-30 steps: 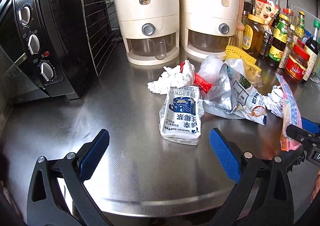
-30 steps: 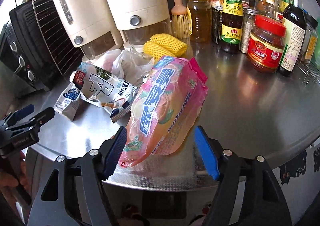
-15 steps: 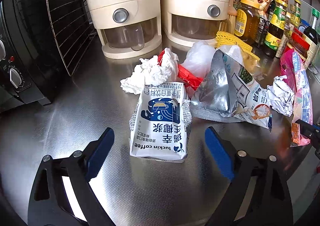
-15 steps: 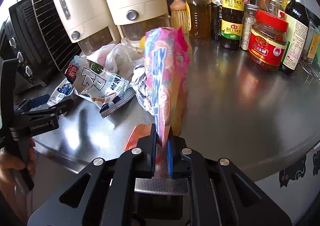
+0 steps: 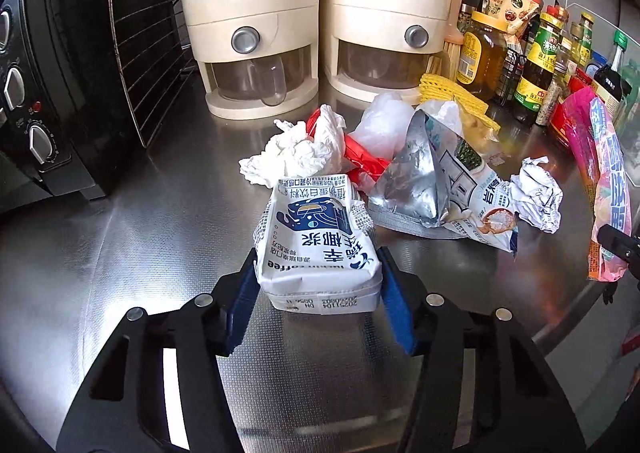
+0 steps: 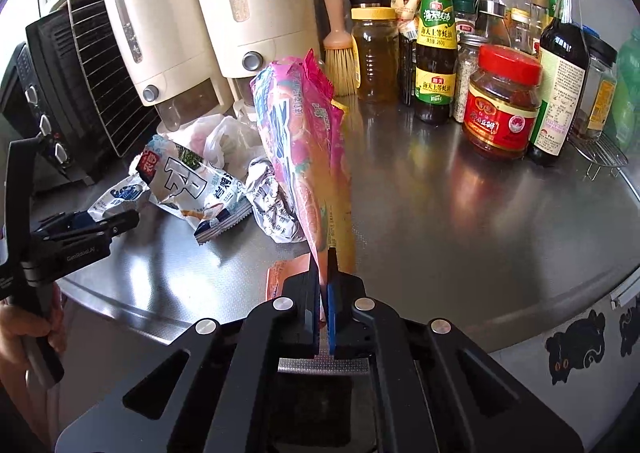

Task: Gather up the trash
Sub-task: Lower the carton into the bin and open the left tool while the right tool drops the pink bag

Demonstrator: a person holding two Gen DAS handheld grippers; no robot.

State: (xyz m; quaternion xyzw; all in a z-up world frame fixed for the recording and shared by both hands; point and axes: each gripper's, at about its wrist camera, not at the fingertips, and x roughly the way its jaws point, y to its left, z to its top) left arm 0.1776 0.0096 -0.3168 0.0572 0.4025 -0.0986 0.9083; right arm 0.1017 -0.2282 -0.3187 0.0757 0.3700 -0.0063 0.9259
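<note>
My left gripper (image 5: 318, 285) is shut on a crumpled white and blue coffee carton (image 5: 316, 241) that rests on the steel counter (image 5: 120, 253). My right gripper (image 6: 323, 273) is shut on the bottom edge of a pink snack bag (image 6: 304, 149) and holds it upright just above the counter; the bag also shows at the right in the left wrist view (image 5: 604, 189). Behind the carton lie a white tissue wad (image 5: 296, 149), a red wrapper (image 5: 360, 157), a clear plastic bag (image 5: 384, 125), a silver and white snack bag (image 5: 440, 185) and a crumpled paper ball (image 5: 536, 193).
Two cream dispensers (image 5: 248, 25) stand at the back. A black toaster oven (image 5: 48, 65) with a wire rack is at the left. Sauce bottles and jars (image 6: 500, 101), a brush (image 6: 340, 53) and yellow foam netting (image 5: 452, 97) crowd the back right. The counter's front edge (image 6: 520, 313) is close.
My left gripper has moved forward around the coffee carton and closed on it. My right gripper stays shut on the pink bag and has lifted it a little more upright.
</note>
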